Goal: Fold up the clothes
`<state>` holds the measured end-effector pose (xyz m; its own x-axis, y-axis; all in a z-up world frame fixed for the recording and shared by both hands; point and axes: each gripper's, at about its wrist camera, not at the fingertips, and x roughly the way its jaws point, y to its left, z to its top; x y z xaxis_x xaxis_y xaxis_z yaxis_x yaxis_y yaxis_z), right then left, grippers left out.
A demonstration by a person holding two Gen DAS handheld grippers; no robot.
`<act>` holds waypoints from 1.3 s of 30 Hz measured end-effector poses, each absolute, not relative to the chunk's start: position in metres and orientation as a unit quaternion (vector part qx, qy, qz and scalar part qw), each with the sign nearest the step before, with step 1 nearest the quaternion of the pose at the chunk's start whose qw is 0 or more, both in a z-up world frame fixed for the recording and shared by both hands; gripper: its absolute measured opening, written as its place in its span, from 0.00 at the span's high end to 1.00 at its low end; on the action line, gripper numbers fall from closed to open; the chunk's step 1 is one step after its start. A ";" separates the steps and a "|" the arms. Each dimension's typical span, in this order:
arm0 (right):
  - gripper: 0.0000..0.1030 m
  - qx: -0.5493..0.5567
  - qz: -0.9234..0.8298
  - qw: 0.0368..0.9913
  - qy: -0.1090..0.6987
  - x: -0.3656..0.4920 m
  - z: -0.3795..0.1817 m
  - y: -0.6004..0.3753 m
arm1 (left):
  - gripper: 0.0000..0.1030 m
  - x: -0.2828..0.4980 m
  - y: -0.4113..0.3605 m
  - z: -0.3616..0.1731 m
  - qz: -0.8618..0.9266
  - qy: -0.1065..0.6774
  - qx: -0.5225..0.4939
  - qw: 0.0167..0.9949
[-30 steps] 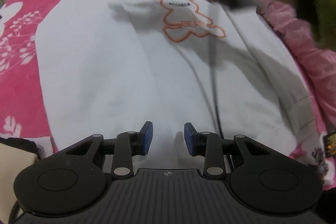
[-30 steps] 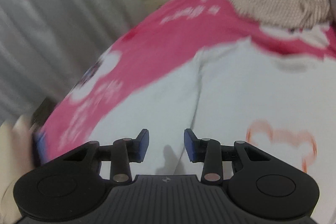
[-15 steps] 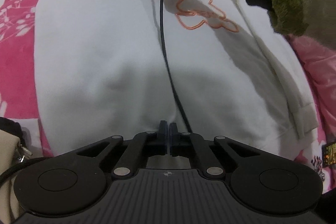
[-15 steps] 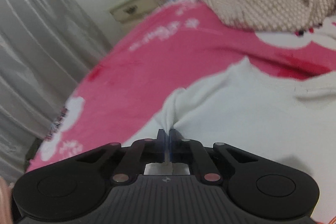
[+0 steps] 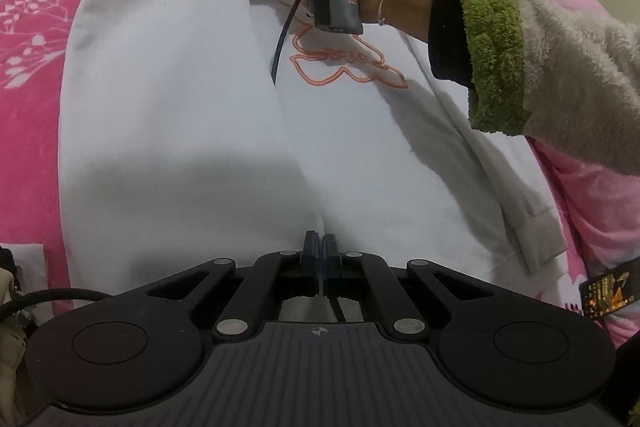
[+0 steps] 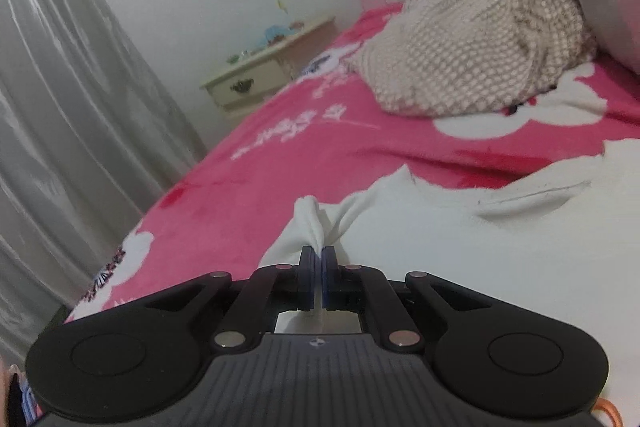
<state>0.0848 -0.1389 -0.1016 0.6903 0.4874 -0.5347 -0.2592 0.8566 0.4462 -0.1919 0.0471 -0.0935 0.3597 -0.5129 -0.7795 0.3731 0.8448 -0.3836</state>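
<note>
Both claws just snapped closed: left claw (image 5: 320, 247) pinching sweatshirt (image 5: 180, 107) hem at 6 o'clock, right claw (image 6: 319, 255) pinching shoulder; fold can start.

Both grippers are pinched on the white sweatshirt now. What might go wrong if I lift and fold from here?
1. The right gripper holds only a thin pinch of the white sweatshirt, so the fabric may slip out.
2. The black cable from the right gripper hangs over the bear print and could get folded in.
3. The left gripper also holds a small tuck, so the fold may sag unevenly.
</note>
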 end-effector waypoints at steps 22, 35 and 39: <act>0.72 0.129 0.202 0.826 0.509 0.061 -0.104 -0.128 | 1.00 -0.205 0.067 -0.078 -0.262 0.453 -0.097 0.847; 0.99 0.016 0.212 0.872 0.440 0.022 -0.081 -0.126 | 1.00 -0.206 0.043 -0.080 -0.302 0.466 -0.127 0.822; 0.98 -0.046 0.205 0.870 0.446 0.019 -0.098 -0.113 | 1.00 -0.203 0.039 -0.093 -0.296 0.499 -0.137 0.802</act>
<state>0.0187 -0.1128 -0.0983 0.5179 0.3165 -0.7947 -0.3983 0.9114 0.1034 -0.2025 0.0394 -0.0933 0.3256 -0.6129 -0.7200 0.3387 0.7866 -0.5163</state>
